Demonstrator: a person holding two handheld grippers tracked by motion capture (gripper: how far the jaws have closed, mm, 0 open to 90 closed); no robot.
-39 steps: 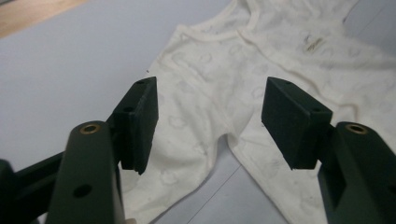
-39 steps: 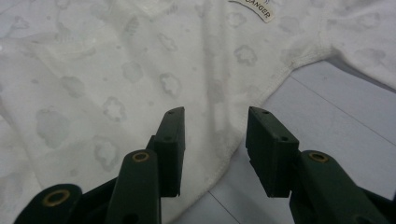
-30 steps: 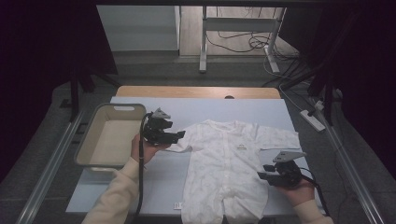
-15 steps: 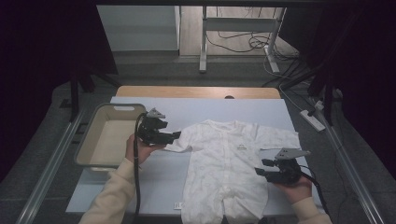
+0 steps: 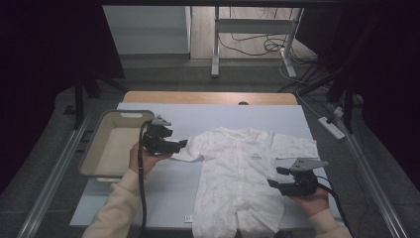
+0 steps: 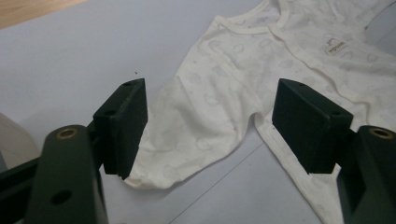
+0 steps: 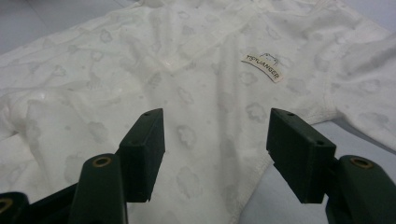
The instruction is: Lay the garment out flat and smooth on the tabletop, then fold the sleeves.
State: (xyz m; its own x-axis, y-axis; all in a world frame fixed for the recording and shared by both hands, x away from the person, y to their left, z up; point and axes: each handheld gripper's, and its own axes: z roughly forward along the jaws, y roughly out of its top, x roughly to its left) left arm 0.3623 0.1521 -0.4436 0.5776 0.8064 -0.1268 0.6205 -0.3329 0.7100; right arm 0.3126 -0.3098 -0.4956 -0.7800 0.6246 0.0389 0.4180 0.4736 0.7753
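Note:
A white baby romper [image 5: 237, 173] lies spread flat on the pale table cover [image 5: 208, 116]. My left gripper [image 5: 181, 144] is at the end of the left sleeve [image 6: 187, 135]. Its jaws have just been opening and now stand open, with the sleeve lying on the table between them, untouched. My right gripper [image 5: 275, 179] is at the romper's right side, below the other sleeve [image 5: 294, 146]. Its jaws have just been opening too. In the right gripper view they stand open [image 7: 215, 154] over the body cloth, below the small label [image 7: 263, 66].
A beige plastic tub [image 5: 111, 144] stands at the table's left edge, just behind my left hand. The wooden tabletop [image 5: 208, 97] shows along the far edge. A small tag [image 5: 188, 218] lies on the cover near the front. A power strip [image 5: 331, 127] lies on the floor at right.
The left gripper has shifted slightly left, and the sleeve now lies stretched out on the table. The right hand has stayed in place.

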